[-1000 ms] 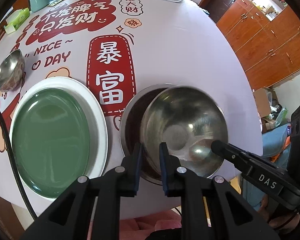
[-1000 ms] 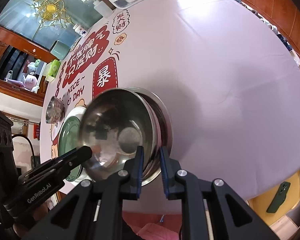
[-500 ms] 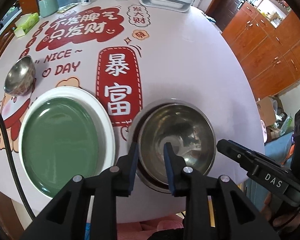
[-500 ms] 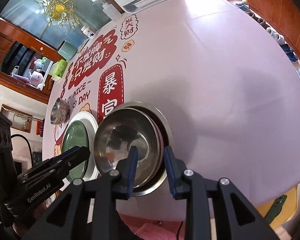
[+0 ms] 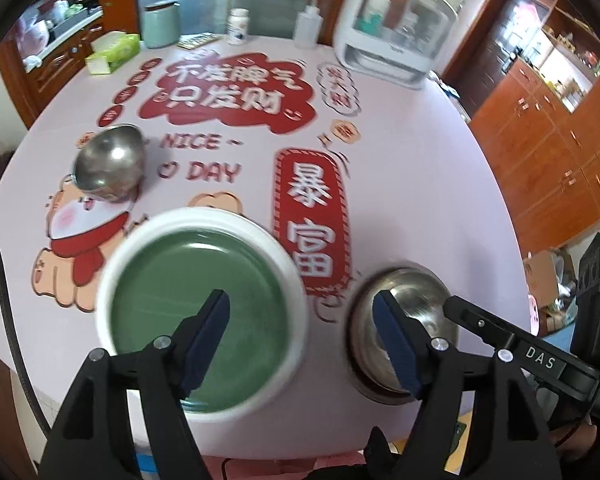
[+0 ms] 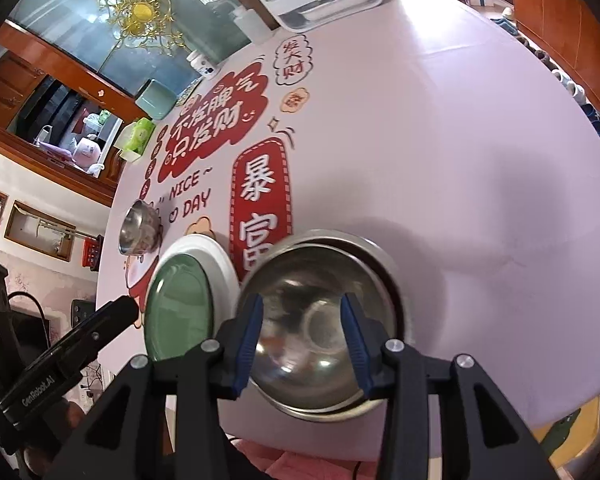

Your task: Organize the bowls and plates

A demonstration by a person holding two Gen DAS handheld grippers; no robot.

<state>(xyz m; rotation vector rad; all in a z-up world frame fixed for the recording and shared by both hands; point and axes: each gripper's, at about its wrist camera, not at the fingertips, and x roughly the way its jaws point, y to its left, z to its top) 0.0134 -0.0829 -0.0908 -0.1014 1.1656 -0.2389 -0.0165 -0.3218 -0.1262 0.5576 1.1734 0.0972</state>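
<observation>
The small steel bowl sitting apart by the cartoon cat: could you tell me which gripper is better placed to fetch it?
Left, probably. The left gripper is open over the green plate, nearer the small steel bowl. The right gripper hangs over the stacked bowls.

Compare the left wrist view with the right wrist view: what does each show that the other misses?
Only the left wrist view shows the open left gripper head-on, the white spray bottle and the orange wooden cabinets with metal handles.

Only the right wrist view shows the open right gripper head-on and the gold chandelier.

Both show the green plate on a white plate, the nested steel bowl, the small steel bowl and the printed pink tablecloth.
</observation>
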